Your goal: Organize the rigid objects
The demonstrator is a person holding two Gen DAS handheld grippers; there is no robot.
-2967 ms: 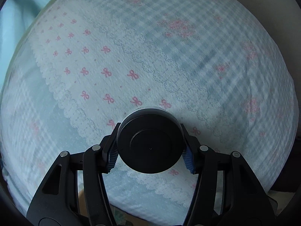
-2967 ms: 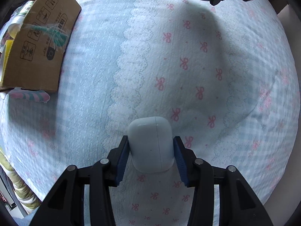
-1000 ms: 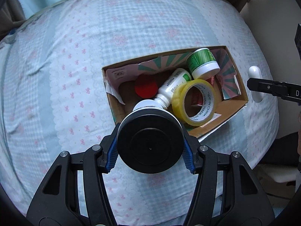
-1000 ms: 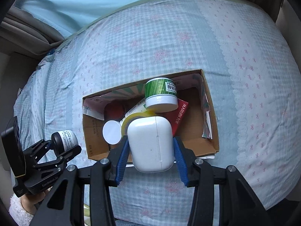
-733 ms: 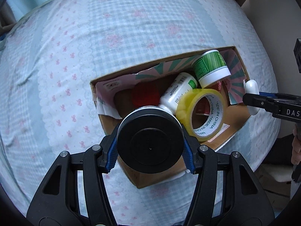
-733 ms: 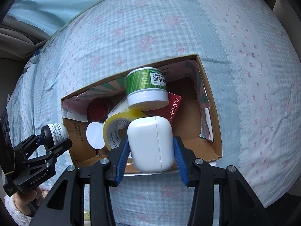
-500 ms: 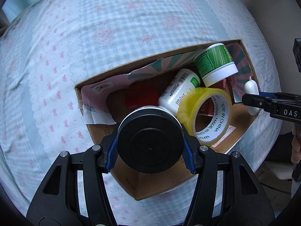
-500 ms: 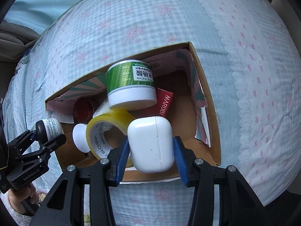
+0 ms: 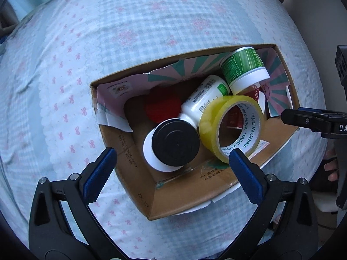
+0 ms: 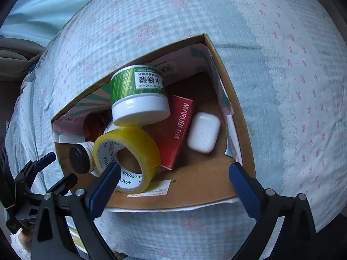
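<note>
A cardboard box (image 9: 151, 199) (image 10: 195, 186) sits on the bed. The black-lidded white jar (image 9: 174, 145) (image 10: 80, 158) lies inside it, just beyond my open, empty left gripper (image 9: 171, 158). The white earbud case (image 10: 203, 132) lies in the box's right end, beyond my open, empty right gripper (image 10: 173, 173). The box also holds a yellow tape roll (image 9: 232, 127) (image 10: 128, 158), a green-labelled jar (image 9: 245, 69) (image 10: 138, 93), a white bottle (image 9: 206, 99), a red lid (image 9: 162, 107) and a red carton (image 10: 177, 130).
The box rests on a blue gingham bedspread with pink bows (image 9: 65, 86) (image 10: 292, 86). The right gripper (image 9: 314, 121) reaches in from the right in the left wrist view. The left gripper (image 10: 43, 173) shows at the lower left in the right wrist view.
Both grippers opened. The black-lidded jar dropped from the left gripper into the box, and the earbud case dropped from the right gripper into the box. Both grippers moved closer to the box.
</note>
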